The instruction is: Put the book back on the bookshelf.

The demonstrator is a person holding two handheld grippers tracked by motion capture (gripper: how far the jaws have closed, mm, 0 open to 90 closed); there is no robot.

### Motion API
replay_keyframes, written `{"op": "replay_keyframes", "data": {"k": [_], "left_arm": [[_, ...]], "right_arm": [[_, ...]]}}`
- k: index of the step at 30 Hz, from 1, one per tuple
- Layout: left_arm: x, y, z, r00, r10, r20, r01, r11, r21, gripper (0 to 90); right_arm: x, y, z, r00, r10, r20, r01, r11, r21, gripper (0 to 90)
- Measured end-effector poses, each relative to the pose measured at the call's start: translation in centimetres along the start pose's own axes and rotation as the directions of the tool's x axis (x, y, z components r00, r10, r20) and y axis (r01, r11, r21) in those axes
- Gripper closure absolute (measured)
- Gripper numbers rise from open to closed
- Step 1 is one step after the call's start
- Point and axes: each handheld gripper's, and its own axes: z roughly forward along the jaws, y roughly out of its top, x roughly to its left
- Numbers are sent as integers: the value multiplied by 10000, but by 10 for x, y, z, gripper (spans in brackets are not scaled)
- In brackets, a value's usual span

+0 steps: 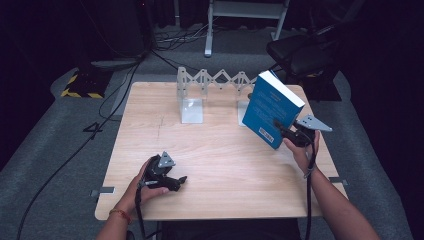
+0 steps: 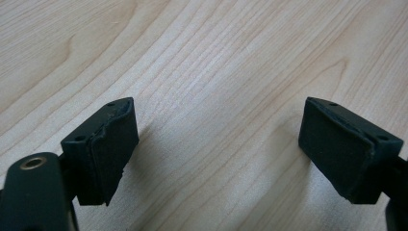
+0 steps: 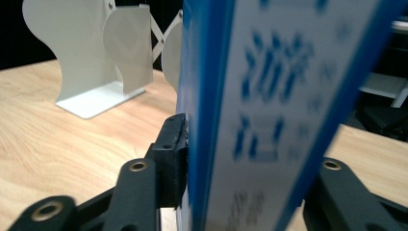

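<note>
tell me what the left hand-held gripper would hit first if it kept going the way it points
Most likely the bare wooden table. The left hand-held gripper has its jaws open with nothing between them, angled down at the tabletop. In the high view nothing lies just ahead of it, though depth is hard to judge.

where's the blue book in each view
high view: blue book stands tilted at the right rear of the table, its lower edge between the jaws of the right hand-held gripper.
left gripper view: bare wood grain between open jaws, book not in it.
right gripper view: book runs top to bottom, centre-right, spine toward the camera.
shared landmark: the white expanding bookend rack left of the book.
</note>
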Motion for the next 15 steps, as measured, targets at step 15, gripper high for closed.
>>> {"op": "replay_keyframes", "data": {"k": [15], "left_arm": [[0, 0, 0, 10000, -39, 25, 39, 10000, 10, 142]], "right_arm": [[1, -22, 7, 9992, -1, -398, 37, 9958, 918, 610]]}}
